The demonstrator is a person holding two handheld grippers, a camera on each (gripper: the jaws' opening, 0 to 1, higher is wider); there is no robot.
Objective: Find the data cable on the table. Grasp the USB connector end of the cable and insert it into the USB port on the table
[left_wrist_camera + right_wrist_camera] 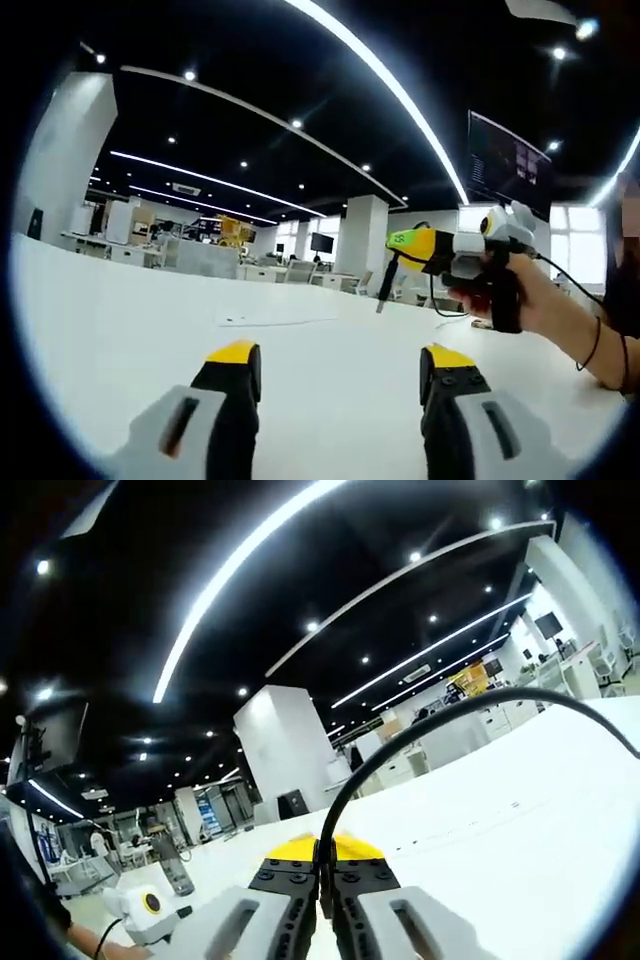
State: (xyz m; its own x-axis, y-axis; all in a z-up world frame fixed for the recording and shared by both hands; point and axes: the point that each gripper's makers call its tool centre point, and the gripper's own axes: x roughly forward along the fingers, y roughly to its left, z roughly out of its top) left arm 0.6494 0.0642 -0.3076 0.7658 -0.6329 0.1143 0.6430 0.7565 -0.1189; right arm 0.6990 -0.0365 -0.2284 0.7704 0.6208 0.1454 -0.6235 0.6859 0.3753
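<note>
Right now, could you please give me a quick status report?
Left gripper open over white table. Right gripper shut on data cable, one end dangling. No obstruction seen.

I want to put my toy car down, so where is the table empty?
The white table looks bare ahead of the left gripper and off to its left, up to the far edge. The right side is crowded: a hand holds the right gripper there, with the cable dangling.
</note>
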